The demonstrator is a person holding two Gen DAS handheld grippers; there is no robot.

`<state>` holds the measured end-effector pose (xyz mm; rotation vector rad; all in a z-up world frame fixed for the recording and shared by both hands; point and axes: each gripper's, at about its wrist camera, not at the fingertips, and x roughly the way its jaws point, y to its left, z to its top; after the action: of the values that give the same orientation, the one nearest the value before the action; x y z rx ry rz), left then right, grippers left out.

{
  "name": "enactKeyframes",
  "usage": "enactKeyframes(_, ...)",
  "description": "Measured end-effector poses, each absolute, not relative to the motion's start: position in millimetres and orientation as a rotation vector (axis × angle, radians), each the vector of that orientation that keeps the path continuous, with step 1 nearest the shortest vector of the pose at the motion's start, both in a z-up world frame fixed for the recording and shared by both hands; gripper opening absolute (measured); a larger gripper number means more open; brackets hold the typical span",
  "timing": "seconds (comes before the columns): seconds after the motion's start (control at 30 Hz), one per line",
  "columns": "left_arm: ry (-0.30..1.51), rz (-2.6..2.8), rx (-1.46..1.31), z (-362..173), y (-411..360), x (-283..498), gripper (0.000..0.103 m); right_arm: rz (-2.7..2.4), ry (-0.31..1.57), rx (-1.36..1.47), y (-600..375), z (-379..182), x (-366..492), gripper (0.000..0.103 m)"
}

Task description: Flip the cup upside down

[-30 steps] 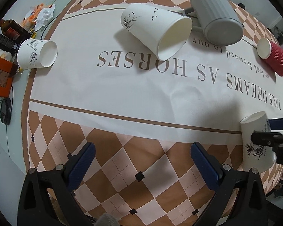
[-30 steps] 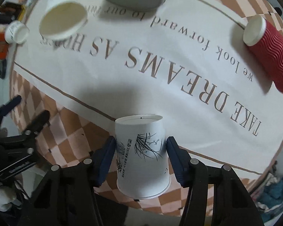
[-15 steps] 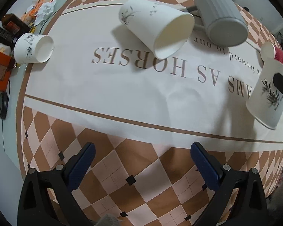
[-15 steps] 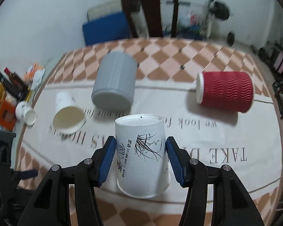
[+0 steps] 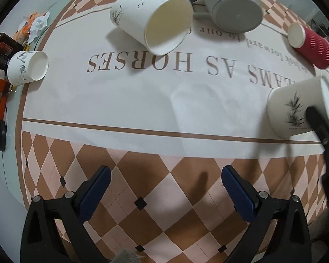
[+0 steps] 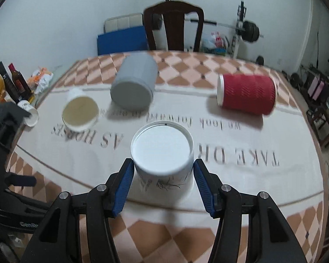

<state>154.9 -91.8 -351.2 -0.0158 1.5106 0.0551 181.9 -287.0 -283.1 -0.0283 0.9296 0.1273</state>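
My right gripper [image 6: 163,184] is shut on a white paper cup [image 6: 162,148] with a black plant print; its closed base faces the camera. In the left wrist view the same cup [image 5: 296,109] is held tilted on its side just above the tablecloth [image 5: 142,100] at the right, with the right gripper's dark finger across it. My left gripper [image 5: 164,188] is open and empty over the checkered front part of the cloth.
A larger white paper cup [image 5: 155,19] lies on its side at the back, next to a grey ribbed cup [image 5: 230,6] and a red ribbed cup [image 5: 311,46]. A small white cup [image 5: 26,68] lies at the left edge near bottles and clutter. A chair [image 6: 173,26] stands behind the table.
The right gripper has turned the white cup from upright on the near edge to tilted over, base toward its camera, and carried it inward over the cloth. The left gripper moved slightly.
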Motion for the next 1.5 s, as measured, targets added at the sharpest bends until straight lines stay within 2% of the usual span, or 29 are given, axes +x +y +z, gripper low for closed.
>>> enactKeyframes(0.07, 1.491, 0.056, -0.005, -344.6, -91.7, 149.9, 0.103, 0.105, 0.954, -0.016, -291.8, -282.2, 177.0, 0.060)
enactKeyframes(0.2, 1.435, 0.061, 0.025, -314.9, -99.7, 138.5, 0.103, 0.064, 0.972, 0.014, -301.9, -265.9, 161.7, 0.087)
enactKeyframes(0.33, 1.364, 0.035, 0.031, -268.4, -105.8, 121.9, 0.103, -0.026, 0.985, -0.008, -311.0, -228.8, 138.8, 0.100)
enactKeyframes(0.83, 1.019, -0.084, 0.022, -64.9, -117.0, 37.3, 0.103, -0.195, 0.894, -0.016, -324.1, -42.4, 12.9, 0.103)
enactKeyframes(1.17, 0.949, -0.075, 0.022, -11.8, -111.4, -9.6, 0.103, -0.241, 0.836, -0.003, -319.6, 34.8, -54.3, 0.103)
enactKeyframes(1.5, 0.923, -0.072, 0.020, 6.3, -104.4, -33.0, 0.103, -0.240, 0.778, -0.011, -306.2, 72.4, -87.3, 0.103)
